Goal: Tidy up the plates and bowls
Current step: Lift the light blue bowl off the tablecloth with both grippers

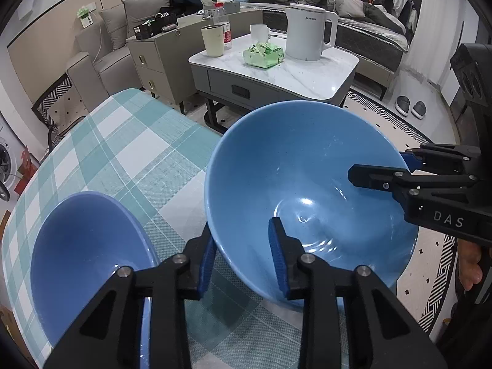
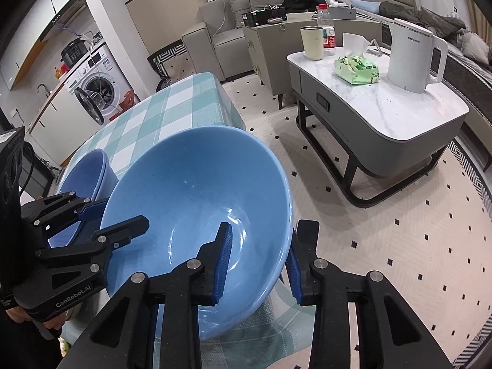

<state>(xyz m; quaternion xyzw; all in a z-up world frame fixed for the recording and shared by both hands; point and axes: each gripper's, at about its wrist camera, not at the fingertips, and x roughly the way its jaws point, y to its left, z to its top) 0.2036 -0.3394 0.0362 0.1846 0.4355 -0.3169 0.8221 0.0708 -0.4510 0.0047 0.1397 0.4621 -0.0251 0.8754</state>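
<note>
The large glazed light-blue ceramic bowl point(image 1: 310, 190) is straddled at opposite rims by the left gripper point(image 1: 243, 255) and right gripper point(image 2: 256, 264); whether the pads press cannot be told, so slippage is risked.

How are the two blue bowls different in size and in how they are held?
The large bowl is wider than the small bowl. The left claw and right claw each straddle the large bowl's rim on opposite sides; the small bowl sits free on the checked tablecloth. Both are plain blue and empty.
</note>
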